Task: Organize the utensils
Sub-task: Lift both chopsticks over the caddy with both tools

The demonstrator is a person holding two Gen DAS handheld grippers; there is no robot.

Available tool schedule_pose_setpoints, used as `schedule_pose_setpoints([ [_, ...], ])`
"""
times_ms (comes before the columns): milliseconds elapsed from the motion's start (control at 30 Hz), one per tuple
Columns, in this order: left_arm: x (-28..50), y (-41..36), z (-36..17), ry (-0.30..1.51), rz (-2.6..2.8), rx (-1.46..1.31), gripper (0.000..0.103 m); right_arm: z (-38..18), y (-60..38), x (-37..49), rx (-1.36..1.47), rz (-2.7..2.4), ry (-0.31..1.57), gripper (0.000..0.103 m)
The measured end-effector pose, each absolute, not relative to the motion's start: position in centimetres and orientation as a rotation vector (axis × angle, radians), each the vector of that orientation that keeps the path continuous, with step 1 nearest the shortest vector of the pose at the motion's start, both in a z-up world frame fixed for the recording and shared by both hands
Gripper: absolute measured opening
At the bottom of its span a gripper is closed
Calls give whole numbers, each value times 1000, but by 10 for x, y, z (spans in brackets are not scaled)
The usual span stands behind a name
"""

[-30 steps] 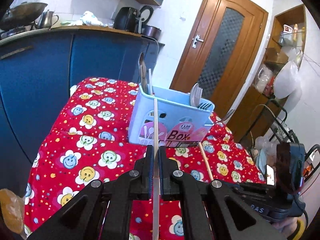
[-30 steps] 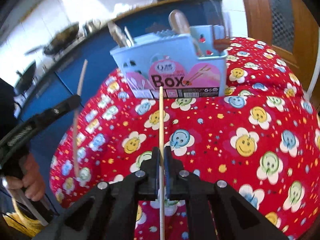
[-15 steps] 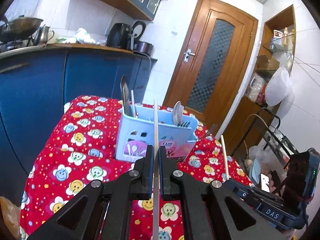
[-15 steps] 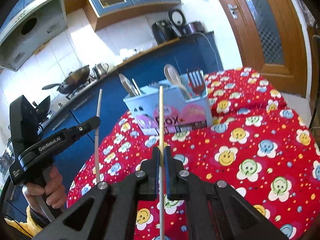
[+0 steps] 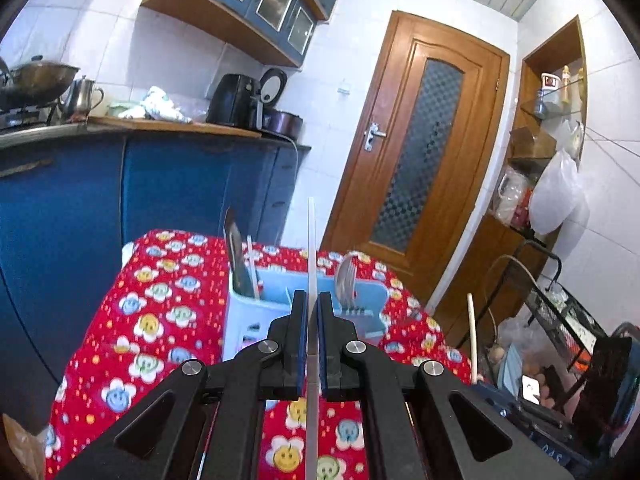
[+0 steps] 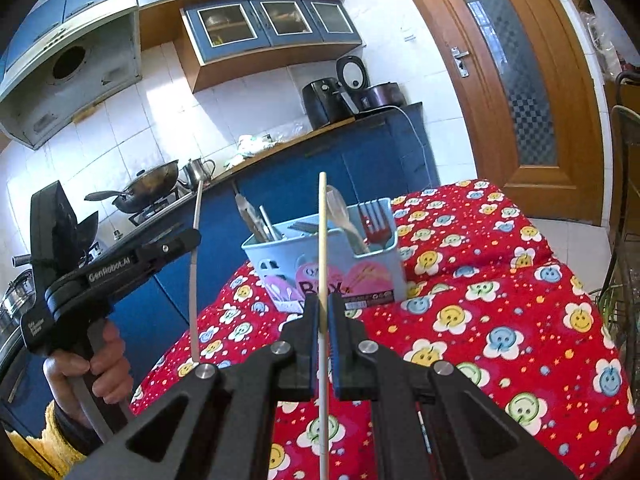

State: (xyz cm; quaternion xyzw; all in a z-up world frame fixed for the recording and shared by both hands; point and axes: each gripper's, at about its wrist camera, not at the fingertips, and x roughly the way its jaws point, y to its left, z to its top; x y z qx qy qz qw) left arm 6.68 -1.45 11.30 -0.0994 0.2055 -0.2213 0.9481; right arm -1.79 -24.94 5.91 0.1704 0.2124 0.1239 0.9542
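Two chopsticks are up, one pinched upright in each closed gripper: left gripper (image 5: pixel 309 300) on the grey chopstick (image 5: pixel 311 240), right gripper (image 6: pixel 323 304) on the pale chopstick (image 6: pixel 322 220). Both hover short of the blue utensil caddy (image 6: pixel 320 268); keep each vertical, centre over a free compartment beside the forks (image 6: pixel 374 220), then lower before releasing

Home kitchen: wok (image 6: pixel 150 184), blue cabinets (image 6: pixel 272 20).

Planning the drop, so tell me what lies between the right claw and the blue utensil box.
In the right wrist view, only bare flowered tablecloth lies between the right claw and the utensil box; its chopstick crosses that stretch.
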Motion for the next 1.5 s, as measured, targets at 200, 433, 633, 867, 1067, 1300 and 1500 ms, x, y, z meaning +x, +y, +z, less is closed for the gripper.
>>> schedule_pose_setpoints([
  [200,84,-19,134,327,-430,-203,4,58,-257,-10,355,246,425,6],
  [433,110,-25,150,215,-377,-201,4,59,-263,-2,349,243,409,6],
  [633,128,-34,149,151,-348,-190,4,76,-270,13,301,240,369,6],
  [867,145,-38,139,114,-340,-196,4,100,-270,41,274,239,275,6],
  [1067,161,-35,124,135,-322,-236,4,116,-264,76,268,221,168,6],
  [1300,163,-35,114,108,-315,-231,5,121,-258,114,254,174,98,6],
  [1500,170,-35,114,95,-328,-244,4,107,-249,144,174,124,122,6],
])
